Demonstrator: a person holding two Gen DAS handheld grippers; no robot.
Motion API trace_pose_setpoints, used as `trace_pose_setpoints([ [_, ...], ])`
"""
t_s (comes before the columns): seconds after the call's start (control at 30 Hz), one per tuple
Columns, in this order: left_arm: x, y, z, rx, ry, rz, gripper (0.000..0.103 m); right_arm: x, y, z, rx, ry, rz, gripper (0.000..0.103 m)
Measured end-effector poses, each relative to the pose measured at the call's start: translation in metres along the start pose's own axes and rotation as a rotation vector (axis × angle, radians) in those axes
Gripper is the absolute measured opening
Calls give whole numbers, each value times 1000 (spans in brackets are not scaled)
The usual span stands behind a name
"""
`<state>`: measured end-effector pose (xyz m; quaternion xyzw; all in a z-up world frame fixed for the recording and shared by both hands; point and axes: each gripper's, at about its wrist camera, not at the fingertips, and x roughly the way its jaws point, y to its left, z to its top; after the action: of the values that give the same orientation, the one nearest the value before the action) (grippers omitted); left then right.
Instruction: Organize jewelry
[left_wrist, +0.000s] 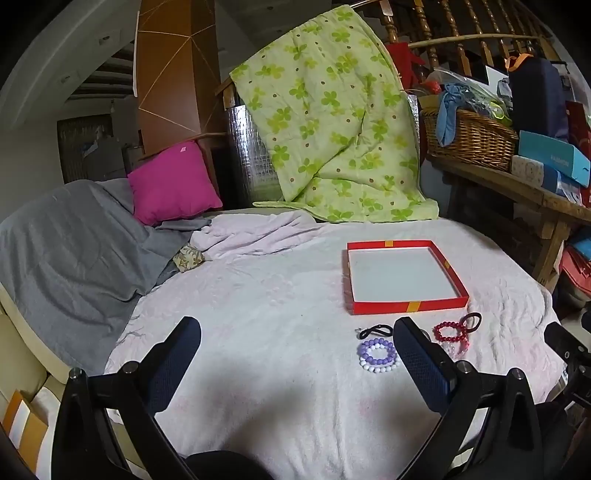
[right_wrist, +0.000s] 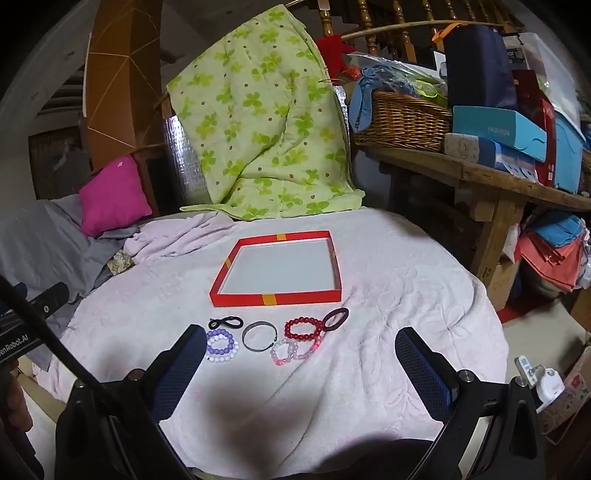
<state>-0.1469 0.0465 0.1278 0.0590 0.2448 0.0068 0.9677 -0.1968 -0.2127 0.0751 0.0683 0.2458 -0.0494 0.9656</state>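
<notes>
A tabletop draped in a pale pink textured cloth holds a row of jewelry in front of two hand-held claws. At far left, a grey cover and a magenta cushion sit at the cloth's edge, with a green floral quilt hanging behind. The left claw hovers above the cloth, released, its dark padded fingers spread wide with nothing between them. The right claw is likewise released and empty, tilted down toward the cloth just short of the jewelry.

In the row, from the left: a small black cord loop, a purple-and-white bead bracelet just in front of it, a dark open bangle, a pink bead bracelet, a red bead bracelet touching it, and a dark hair tie beside the red beads. Just behind the row lies a shallow red box with a white floor (nothing lies inside it). To the right, a wooden bench carries a wicker basket, a blue box and other clutter.
</notes>
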Motion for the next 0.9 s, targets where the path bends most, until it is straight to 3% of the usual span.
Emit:
trace_pose_setpoints([
  [0.9, 9, -9, -1, 30, 40, 0, 103, 6, -2, -4, 45, 45, 0, 103],
])
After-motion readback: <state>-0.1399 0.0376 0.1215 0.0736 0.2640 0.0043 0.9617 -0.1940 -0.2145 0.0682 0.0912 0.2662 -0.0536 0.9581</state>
